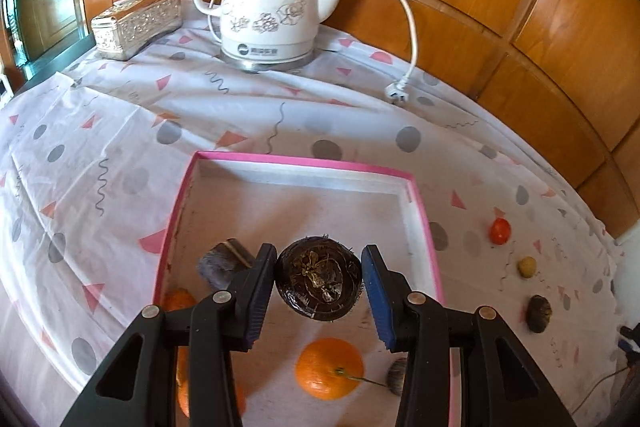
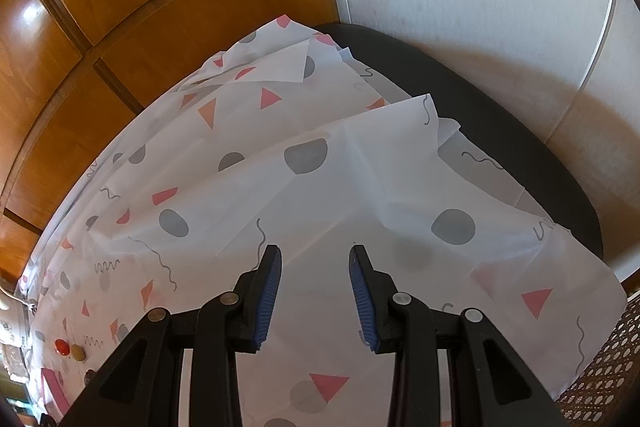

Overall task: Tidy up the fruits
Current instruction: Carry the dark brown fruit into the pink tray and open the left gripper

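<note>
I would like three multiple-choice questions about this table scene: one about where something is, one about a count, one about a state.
1. Where is the whole orange?
A. inside the pink-rimmed tray
B. beside the kettle
C. on the tissue box

2. How many small items lie on the cloth right of the tray?
A. one
B. three
C. five

3. What is the left hand-held gripper doing?
A. standing empty
B. gripping a dark round fruit
C. holding the kettle's plug

Answers: 1 A, it lies on the tray floor; 2 B, one red, one yellowish, one dark; 3 B, the fruit sits between both blue pads.
</note>
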